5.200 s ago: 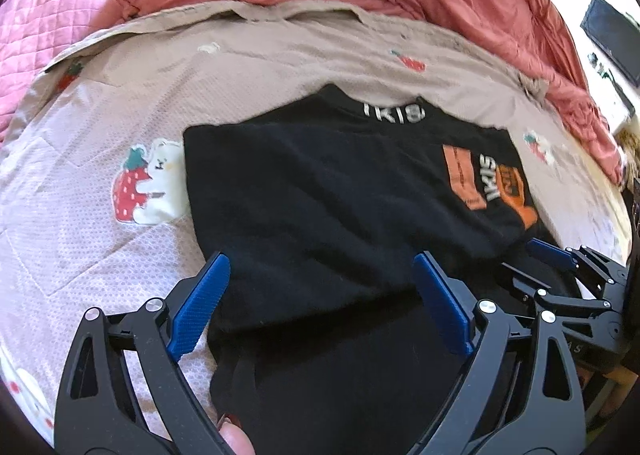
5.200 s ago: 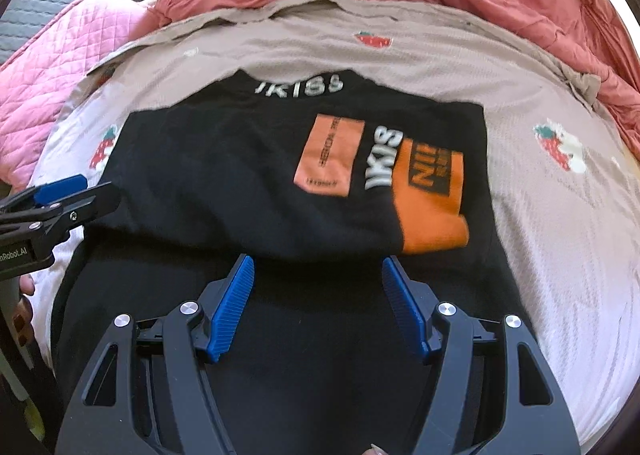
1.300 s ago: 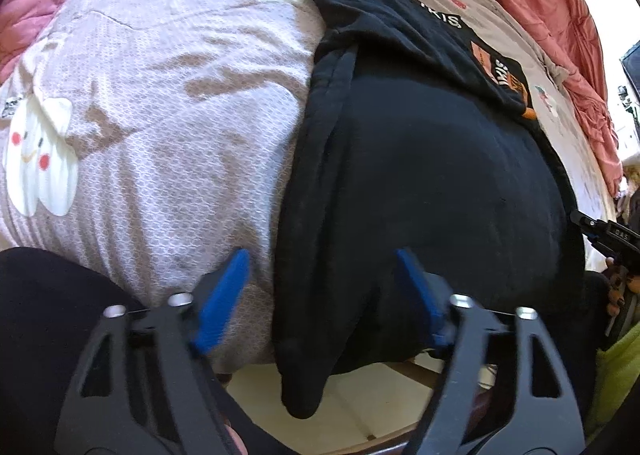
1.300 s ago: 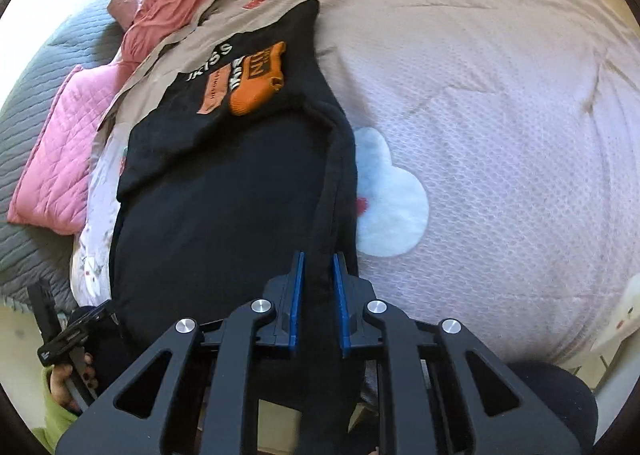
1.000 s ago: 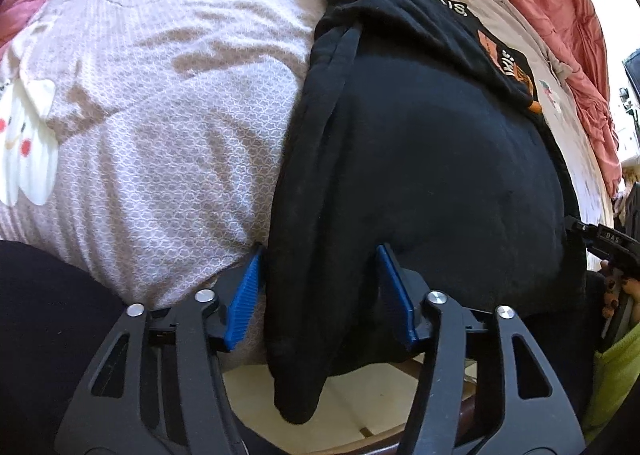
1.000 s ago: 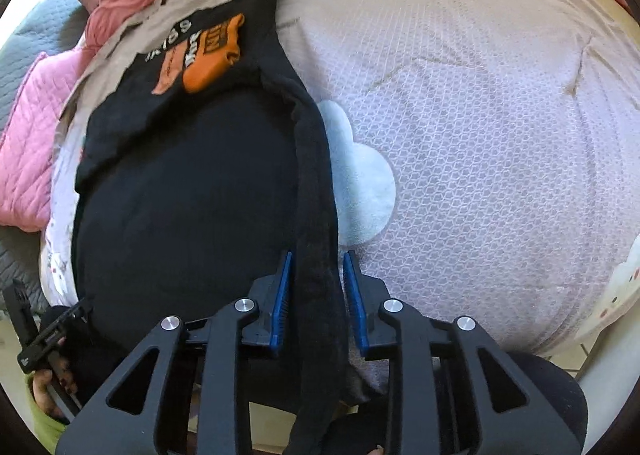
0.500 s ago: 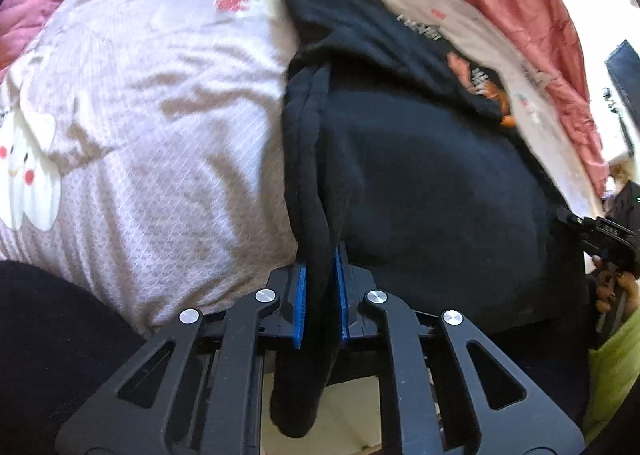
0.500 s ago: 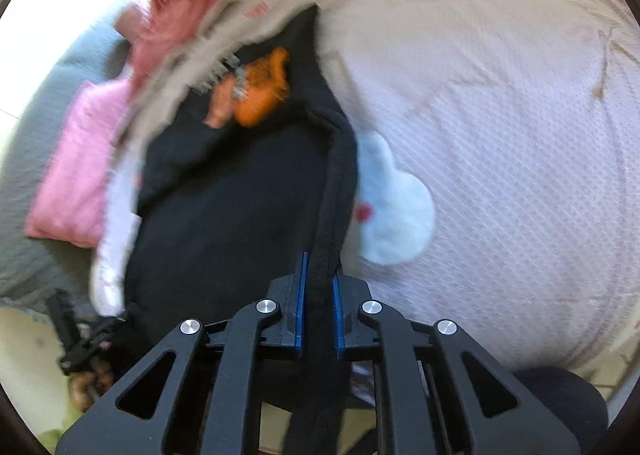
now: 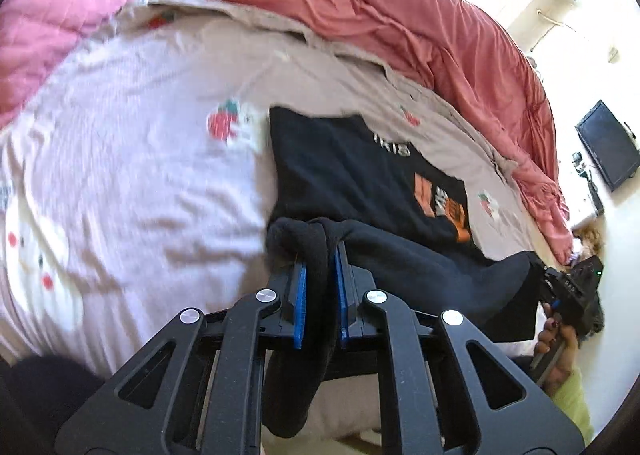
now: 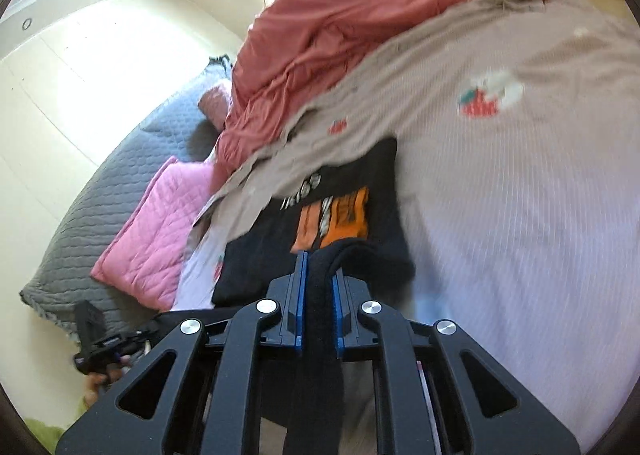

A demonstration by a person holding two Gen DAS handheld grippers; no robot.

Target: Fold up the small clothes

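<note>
Black cotton T-shirt with an orange and white chest print (image 9: 352,171) spread on the pale lilac bedspread with strawberry and bear motifs (image 9: 132,159), long axis running away from both cameras, collar end with white lettering pointing toward the crumpled rust-red duvet (image 9: 400,19) at the far side. Upper part lying flat, print facing up; near end gathered into thick bunched folds and raised off the bedspread. Left black two-finger gripper with blue pads (image 9: 319,287) clamped tight on the left corner of that near end, a rolled rope of black fabric squeezed between the pads and drooping below them, a knot of cloth bulging just beyond the fingertips. Right black two-finger gripper with blue pads (image 10: 318,295) likewise closed on the opposite corner, a dark strip of fabric pinched between the pads and hanging down under the frame. In the left view, lifted hem stretching as a dark sagging band across to the right gripper's body at the far right edge, a hand beneath it. In the right view, orange print just ahead of the fingertips, slightly blurred. Pink quilted pillow (image 10: 152,231) resting on a grey quilted cover (image 10: 100,211) at the left of that view. Dark flat screen (image 9: 608,151) on the bright wall at the right of the left view.
</note>
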